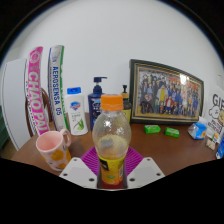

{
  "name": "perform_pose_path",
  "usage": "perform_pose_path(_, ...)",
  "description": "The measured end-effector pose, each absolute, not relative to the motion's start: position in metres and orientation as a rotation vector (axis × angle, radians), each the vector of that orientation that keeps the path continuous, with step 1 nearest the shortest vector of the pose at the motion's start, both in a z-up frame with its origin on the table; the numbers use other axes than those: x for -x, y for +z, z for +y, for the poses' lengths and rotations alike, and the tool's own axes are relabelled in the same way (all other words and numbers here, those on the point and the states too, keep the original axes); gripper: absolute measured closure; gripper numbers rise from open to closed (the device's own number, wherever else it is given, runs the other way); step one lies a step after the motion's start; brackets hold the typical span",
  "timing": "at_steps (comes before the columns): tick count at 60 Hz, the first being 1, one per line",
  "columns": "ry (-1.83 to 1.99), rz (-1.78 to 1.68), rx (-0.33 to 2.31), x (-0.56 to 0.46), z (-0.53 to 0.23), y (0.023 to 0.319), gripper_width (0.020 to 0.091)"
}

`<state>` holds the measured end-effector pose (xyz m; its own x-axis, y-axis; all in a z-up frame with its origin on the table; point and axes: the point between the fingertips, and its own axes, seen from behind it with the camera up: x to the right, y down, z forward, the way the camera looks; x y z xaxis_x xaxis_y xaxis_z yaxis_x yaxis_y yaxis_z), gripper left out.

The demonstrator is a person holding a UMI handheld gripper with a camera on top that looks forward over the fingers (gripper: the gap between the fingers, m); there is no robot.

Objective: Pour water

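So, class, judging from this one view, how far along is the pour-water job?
Done: the hand-held gripper is closed on the orange-capped bottle, one finger at each side, so the grasp looks made. In hand: the bottle is upright with its orange cap on. Left: no pouring shows yet; the pink mug stands beside the bottle on the wooden table, waiting to be filled.

The gripper (pixel 112 168) at the bottom middle of the frame has two white fingers (pixel 82 172), each with a purple pad (pixel 92 158) on its inside
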<state>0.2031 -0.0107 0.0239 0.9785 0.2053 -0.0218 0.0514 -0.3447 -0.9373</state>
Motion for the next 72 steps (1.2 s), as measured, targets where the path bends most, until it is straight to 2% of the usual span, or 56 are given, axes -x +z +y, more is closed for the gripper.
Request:
perform_pose_path(5,0.167,-0.145,1.908,-0.206,-0.011,0.025,0.0774)
perform_pose_path(10,0.170,-0.113,1.911,-0.208,-0.014,0.024,0.0651)
perform_pose_path(13,0.164,-0.116,1.940,-0.208,-0.018,0.020,0.0549)
perform_pose_path(18,0.149,-0.117,1.998,-0.209,-0.029,0.014,0.0246)
perform_pose_path(20,0.133,-0.107,2.018,-0.211,-0.035,0.013,0.0284)
perform_pose_path(24,0.088,-0.082,2.059,-0.217,-0.054,0.016,0.0238)
perform_pose_path(29,0.040,-0.066,2.119,-0.219,-0.087,0.023,0.0247)
perform_pose_path(43,-0.007,-0.025,2.190,-0.194,-0.204,0.087,0.0254)
perform_pose_path(52,-0.045,0.006,2.230,-0.182,-0.268,0.109,0.0253)
perform_pose_path(72,-0.146,0.003,2.202,-0.181,-0.310,0.131,0.0255)
